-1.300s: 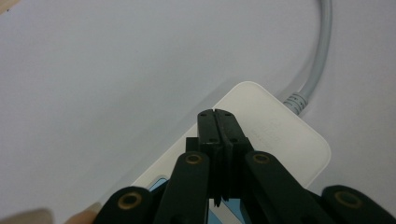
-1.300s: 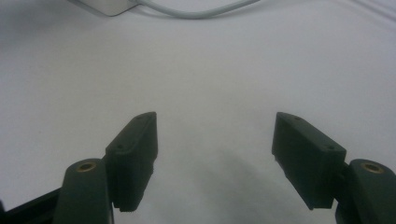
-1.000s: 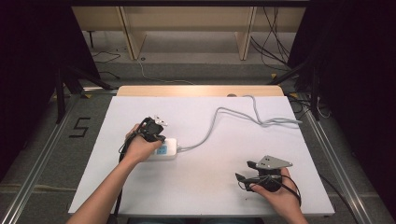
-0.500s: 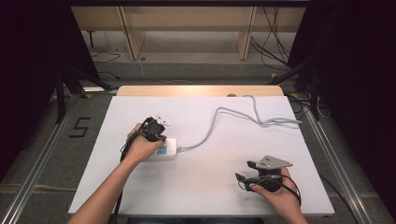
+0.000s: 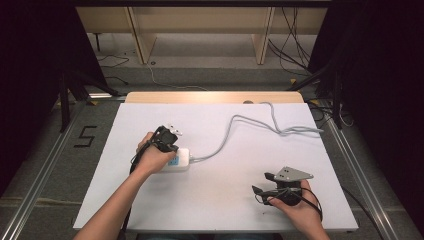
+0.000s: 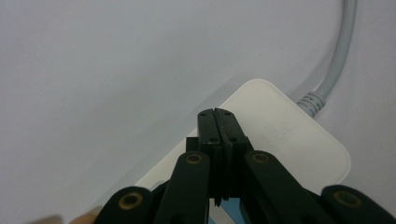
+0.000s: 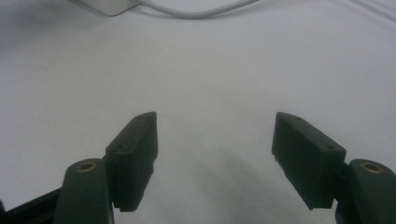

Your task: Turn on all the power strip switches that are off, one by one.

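Observation:
A white power strip lies on the white table left of centre, with a grey cable running from it to the far right edge. My left gripper points down at the strip. Its jaws are shut with nothing between them, tips over the strip's white top. My right gripper rests low near the front right of the table, jaws open and empty, facing left. In the right gripper view, the gripper faces bare table, with the strip's corner and the cable far off.
The table's wooden far edge borders a floor with loose cables and a wooden shelf frame. Metal rails run along both sides of the table. A floor mark shaped like a 5 sits at the left.

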The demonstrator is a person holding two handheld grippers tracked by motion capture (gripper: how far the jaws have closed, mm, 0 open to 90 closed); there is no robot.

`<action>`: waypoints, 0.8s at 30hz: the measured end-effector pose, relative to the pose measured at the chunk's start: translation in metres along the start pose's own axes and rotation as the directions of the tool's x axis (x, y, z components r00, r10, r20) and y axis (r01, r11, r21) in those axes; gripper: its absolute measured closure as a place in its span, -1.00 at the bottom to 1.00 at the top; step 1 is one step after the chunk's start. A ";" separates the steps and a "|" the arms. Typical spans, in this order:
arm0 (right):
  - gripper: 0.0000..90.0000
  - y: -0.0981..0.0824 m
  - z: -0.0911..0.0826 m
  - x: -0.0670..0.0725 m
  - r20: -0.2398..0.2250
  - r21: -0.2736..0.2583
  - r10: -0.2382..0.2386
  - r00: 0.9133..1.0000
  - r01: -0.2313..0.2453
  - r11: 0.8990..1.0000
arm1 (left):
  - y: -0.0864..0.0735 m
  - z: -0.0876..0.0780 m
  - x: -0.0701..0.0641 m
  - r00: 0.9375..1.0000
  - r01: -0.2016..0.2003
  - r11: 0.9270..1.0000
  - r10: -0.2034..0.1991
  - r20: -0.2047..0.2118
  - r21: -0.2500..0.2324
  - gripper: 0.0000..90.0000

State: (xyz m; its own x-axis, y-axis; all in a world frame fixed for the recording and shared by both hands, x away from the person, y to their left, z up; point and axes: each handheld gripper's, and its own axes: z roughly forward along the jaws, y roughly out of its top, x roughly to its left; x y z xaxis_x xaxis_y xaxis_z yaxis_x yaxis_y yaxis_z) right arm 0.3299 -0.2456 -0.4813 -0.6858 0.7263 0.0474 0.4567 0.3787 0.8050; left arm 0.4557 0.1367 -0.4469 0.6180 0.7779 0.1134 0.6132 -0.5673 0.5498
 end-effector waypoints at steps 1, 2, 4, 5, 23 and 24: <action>-0.28 0.000 0.000 0.000 0.000 0.000 0.001 1.000 -0.001 1.000 | -0.001 0.000 0.001 1.000 0.005 1.000 -0.005 0.004 -0.005 0.99; -0.28 0.000 0.000 0.001 0.000 0.000 0.000 1.000 0.000 1.000 | -0.001 0.000 0.002 1.000 0.005 1.000 -0.005 0.007 -0.004 0.99; -0.28 0.000 0.000 0.001 0.000 0.000 0.001 1.000 -0.001 1.000 | -0.001 0.000 0.001 1.000 0.005 1.000 -0.005 0.006 -0.007 0.99; -0.28 0.000 0.000 0.000 0.001 -0.001 0.001 1.000 -0.001 1.000 | -0.001 0.000 0.001 1.000 0.000 1.000 0.000 0.005 -0.005 0.99; -0.28 0.000 0.000 0.001 0.001 0.001 0.000 1.000 0.000 1.000 | -0.003 0.001 0.001 1.000 -0.012 1.000 0.012 0.008 -0.015 0.99; -0.28 0.000 0.000 0.001 0.001 0.001 0.000 1.000 0.000 1.000 | -0.003 0.001 0.001 1.000 -0.005 1.000 0.005 0.014 -0.019 0.99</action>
State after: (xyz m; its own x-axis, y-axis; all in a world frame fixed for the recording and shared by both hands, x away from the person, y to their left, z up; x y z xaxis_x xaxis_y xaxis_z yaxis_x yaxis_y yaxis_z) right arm 0.3291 -0.2452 -0.4810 -0.6852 0.7269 0.0468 0.4575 0.3795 0.8041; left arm 0.4551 0.1392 -0.4497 0.6282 0.7710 0.1044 0.6006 -0.5658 0.5649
